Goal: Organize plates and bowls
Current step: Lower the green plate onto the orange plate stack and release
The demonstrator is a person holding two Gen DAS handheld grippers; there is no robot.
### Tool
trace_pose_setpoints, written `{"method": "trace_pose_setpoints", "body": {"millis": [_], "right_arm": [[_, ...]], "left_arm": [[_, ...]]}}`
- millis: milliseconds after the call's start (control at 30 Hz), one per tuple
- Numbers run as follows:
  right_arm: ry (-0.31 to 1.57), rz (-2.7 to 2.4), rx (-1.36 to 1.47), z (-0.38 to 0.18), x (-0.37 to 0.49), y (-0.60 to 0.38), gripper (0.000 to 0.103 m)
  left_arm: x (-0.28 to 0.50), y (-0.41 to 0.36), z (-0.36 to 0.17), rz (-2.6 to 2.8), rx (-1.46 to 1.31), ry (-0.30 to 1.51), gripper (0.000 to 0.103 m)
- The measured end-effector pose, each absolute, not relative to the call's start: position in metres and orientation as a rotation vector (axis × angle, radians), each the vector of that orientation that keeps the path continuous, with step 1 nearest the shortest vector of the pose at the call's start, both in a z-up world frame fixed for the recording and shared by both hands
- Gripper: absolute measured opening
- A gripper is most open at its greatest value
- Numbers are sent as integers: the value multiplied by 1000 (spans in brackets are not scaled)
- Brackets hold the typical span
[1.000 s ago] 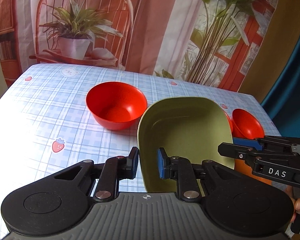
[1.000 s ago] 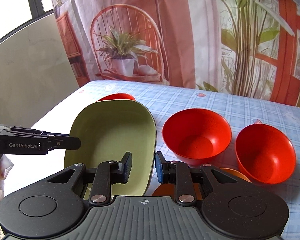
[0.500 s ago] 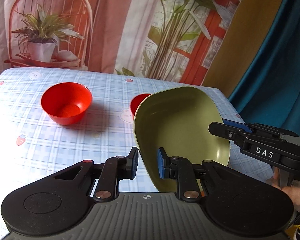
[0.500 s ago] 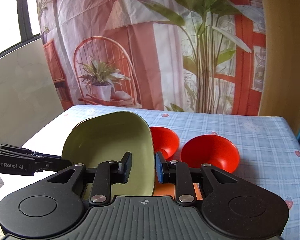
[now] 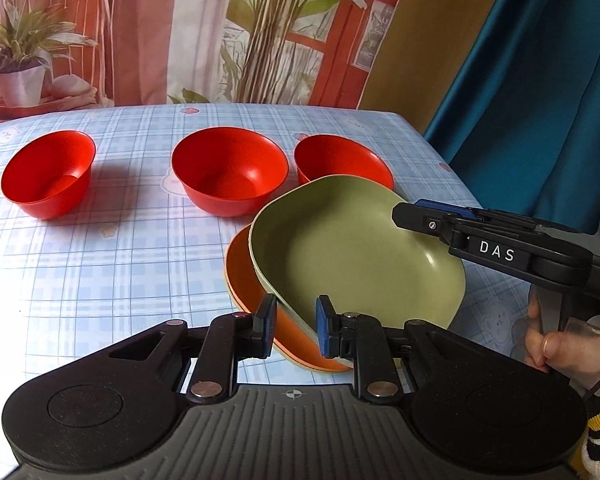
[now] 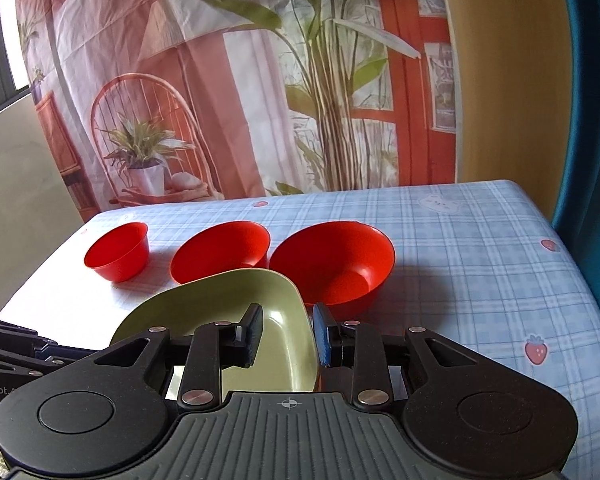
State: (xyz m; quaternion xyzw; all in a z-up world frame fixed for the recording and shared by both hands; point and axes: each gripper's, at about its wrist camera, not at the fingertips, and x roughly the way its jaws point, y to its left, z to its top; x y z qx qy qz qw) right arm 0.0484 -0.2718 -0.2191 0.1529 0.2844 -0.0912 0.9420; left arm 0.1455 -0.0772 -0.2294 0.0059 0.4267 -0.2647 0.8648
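Note:
A green plate (image 5: 352, 256) lies tilted on top of an orange plate (image 5: 240, 276) at the table's near right. My left gripper (image 5: 296, 326) is shut on the green plate's near rim, one pad inside and one outside. My right gripper (image 6: 288, 334) has the opposite rim of the green plate (image 6: 204, 312) between its pads, and its jaws are opening slightly. In the left wrist view the right gripper (image 5: 404, 216) reaches in from the right. Three red bowls (image 5: 46, 174) (image 5: 230, 170) (image 5: 340, 158) stand in a row behind the plates.
The checked tablecloth (image 5: 100, 280) has bare room at the near left. The table's right edge runs close to the plates, with a blue curtain (image 5: 540, 100) beyond it. A printed backdrop hangs behind the table. A person's hand (image 5: 560, 344) holds the right gripper.
Both grippers carried the green plate to the right and down, from upright in the air to lying on the orange plate. The right jaws stand a little wider than before.

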Motion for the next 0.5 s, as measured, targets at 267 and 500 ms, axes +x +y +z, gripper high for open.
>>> {"method": "trace_pose_setpoints", "body": {"millis": [267,500], "right_arm": [[578,-169,315,-235,59,-272,27],[570,-152,304,-243,65,-274,26]], "left_arm": [[148,-85,-234,-516,91,880,22],[150,-89,-238,-507,128,876,22]]}}
